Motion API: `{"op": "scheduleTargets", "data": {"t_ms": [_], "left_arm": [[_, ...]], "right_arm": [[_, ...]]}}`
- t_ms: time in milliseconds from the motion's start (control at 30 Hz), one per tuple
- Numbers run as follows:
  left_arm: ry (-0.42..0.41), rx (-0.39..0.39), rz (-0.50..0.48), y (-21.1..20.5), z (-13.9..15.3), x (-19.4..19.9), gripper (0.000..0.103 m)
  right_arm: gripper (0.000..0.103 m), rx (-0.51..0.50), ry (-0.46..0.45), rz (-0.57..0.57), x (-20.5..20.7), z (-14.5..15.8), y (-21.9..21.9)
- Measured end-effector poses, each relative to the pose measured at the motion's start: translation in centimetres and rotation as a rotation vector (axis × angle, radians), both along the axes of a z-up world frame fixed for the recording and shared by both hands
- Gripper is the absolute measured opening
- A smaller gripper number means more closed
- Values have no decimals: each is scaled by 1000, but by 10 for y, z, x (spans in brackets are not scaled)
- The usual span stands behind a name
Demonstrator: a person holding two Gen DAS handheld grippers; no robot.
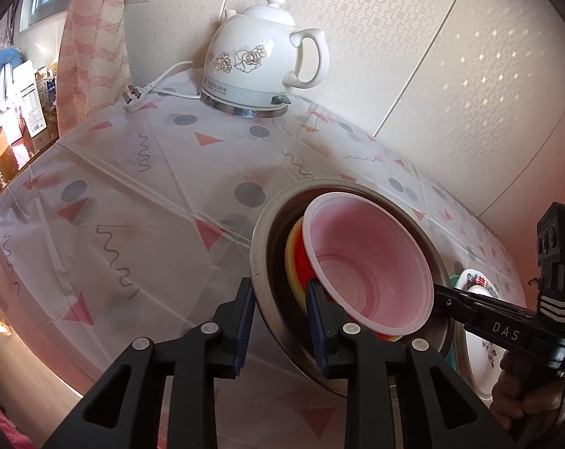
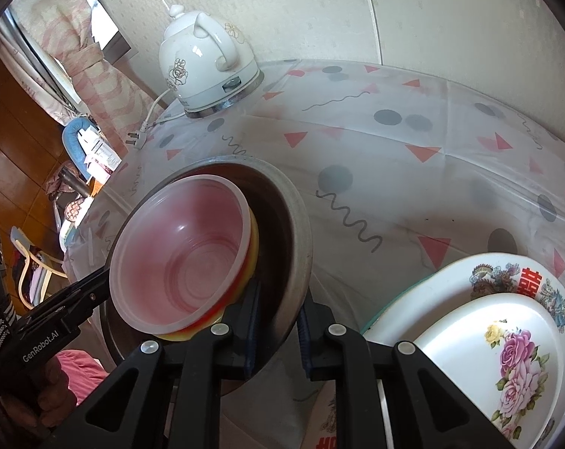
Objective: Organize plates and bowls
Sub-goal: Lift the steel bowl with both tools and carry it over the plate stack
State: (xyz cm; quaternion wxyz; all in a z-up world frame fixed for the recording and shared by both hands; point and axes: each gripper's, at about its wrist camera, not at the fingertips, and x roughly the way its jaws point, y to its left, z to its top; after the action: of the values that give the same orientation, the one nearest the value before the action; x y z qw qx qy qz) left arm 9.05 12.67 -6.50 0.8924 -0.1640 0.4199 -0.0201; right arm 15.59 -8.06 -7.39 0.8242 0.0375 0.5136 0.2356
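Left wrist view. Left gripper [image 1: 280, 321]: clenched on the near rim of the metal bowl [image 1: 260, 262], one finger outside the wall, one inside. The bowl is tilted toward the camera; whether it touches the counter [image 1: 132, 202] cannot be told. Nested inside: a yellow bowl [image 1: 292, 258], a red bowl [image 1: 304, 262], and on top a translucent pink bowl [image 1: 372, 262]. Right gripper [image 1: 437, 292]: enters from the right and meets the far rim of the metal bowl; its grip is not readable here. Behind it, the stacked plates [image 1: 476, 284]. At the back of the counter, a white kettle [image 1: 263, 60] with its plug [image 1: 132, 99] lying loose.

Right wrist view. Right gripper [image 2: 276, 327]: clamped on the metal bowl's rim [image 2: 301, 224], fingers either side of the wall. Left gripper [image 2: 104, 280]: reaches in from the left to the opposite rim. A rose-patterned plate [image 2: 480, 351] lies on a larger decorated plate [image 2: 450, 273] just beside the bowl stack.

Progress, as judged: bowls are nested together and plates piled, so sorting looks largely done; what appears left is setting the two-handed bowl stack in its place.
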Motion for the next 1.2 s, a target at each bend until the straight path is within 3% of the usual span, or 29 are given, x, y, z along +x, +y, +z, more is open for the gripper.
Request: {"op": "scheduleTargets", "data": {"t_ms": [600, 800, 900, 1033, 1200], "left_arm": [[0, 33, -14, -2, -4, -7, 27], [-11, 8, -16, 5, -4, -2, 27], [-31, 66, -27, -2, -1, -6, 26], [-50, 55, -38, -3, 3, -12, 26], [-93, 97, -45, -12, 17, -18, 26]], "right_arm": [[19, -58, -26, 35, -6, -1, 5], [19, -64, -25, 36, -4, -3, 8], [19, -58, -30, 46, -6, -2, 8], [19, -56, -50, 46, -10, 3, 5], [20, -76, -91, 46, -16, 16, 4]]}}
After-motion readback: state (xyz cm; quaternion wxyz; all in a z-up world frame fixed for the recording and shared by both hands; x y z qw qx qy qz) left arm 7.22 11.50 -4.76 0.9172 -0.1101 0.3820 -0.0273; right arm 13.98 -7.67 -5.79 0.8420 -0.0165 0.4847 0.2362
